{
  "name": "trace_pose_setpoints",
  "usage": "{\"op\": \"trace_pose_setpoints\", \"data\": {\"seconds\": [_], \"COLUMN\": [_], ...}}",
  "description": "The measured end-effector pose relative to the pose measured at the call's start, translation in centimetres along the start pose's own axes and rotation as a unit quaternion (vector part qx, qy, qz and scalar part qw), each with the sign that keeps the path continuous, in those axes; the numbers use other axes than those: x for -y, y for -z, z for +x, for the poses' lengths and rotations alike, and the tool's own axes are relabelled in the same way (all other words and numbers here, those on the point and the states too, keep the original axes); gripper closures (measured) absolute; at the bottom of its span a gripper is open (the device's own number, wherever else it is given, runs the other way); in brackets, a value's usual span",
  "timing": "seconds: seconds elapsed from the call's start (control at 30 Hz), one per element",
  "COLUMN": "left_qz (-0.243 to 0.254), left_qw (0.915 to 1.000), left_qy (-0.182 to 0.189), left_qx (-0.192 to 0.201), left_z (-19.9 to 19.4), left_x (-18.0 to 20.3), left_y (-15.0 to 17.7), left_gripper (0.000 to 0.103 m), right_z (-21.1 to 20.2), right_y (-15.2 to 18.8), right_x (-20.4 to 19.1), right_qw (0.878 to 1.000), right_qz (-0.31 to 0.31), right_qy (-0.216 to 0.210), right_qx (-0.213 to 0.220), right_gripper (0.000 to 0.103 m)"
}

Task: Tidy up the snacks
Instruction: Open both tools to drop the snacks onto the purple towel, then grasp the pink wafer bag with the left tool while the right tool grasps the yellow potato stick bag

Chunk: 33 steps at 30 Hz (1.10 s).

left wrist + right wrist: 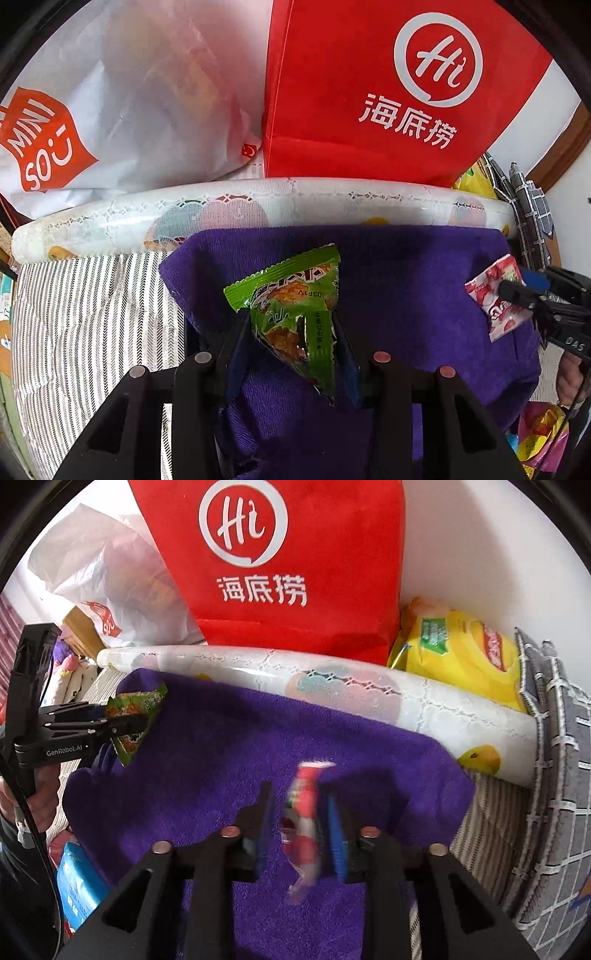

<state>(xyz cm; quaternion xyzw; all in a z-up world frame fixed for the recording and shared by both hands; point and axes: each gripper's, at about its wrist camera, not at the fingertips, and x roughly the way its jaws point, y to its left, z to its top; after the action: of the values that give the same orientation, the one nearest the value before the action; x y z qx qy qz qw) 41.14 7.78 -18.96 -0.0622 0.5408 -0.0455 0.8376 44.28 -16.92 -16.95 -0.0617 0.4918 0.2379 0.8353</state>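
Note:
My left gripper (290, 321) is shut on a green snack packet (291, 306) and holds it above the purple towel (406, 266). It also shows at the left of the right wrist view (136, 722) with the green packet (135, 705). My right gripper (299, 805) has a red and white snack packet (304, 812) between its fingers, blurred by motion; a gap shows on each side of it. In the left wrist view the right gripper (517, 295) grips that red packet (496, 295) at the right edge.
A red bag (388, 92) and a white plastic bag (129, 103) stand behind a rolled patterned sheet (240, 210). A yellow pack (458, 650) and a grey checked cloth (561, 775) lie at the right. Striped fabric (85, 317) lies left of the towel.

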Motion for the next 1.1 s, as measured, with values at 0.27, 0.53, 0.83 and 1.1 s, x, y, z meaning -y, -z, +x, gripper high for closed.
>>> {"op": "trace_pose_setpoints", "data": {"seconds": [0.27, 0.53, 0.83, 1.1], "left_qz": [-0.001, -0.004, 0.018, 0.023], "left_qw": [1.0, 0.9994, 0.998, 0.9982], "left_qy": [-0.002, -0.003, 0.014, 0.02], "left_qx": [0.002, 0.035, 0.059, 0.051], "left_z": [-1.3, -5.5, -10.2, -12.3], "left_x": [0.5, 1.6, 3.6, 3.8], "left_y": [-0.4, -0.4, 2.6, 7.2], "left_gripper": [0.036, 0.036, 0.036, 0.036], "right_z": [-7.0, -12.5, -12.9, -10.9], "right_y": [0.3, 4.0, 10.4, 15.7], "right_x": [-1.1, -3.3, -4.4, -6.3], "right_qw": [0.995, 0.984, 0.99, 0.993], "right_qz": [0.008, 0.026, 0.063, 0.072], "right_qy": [0.047, 0.097, 0.079, 0.074], "right_qx": [0.088, 0.149, 0.096, 0.05], "right_gripper": [0.047, 0.043, 0.039, 0.039]}}
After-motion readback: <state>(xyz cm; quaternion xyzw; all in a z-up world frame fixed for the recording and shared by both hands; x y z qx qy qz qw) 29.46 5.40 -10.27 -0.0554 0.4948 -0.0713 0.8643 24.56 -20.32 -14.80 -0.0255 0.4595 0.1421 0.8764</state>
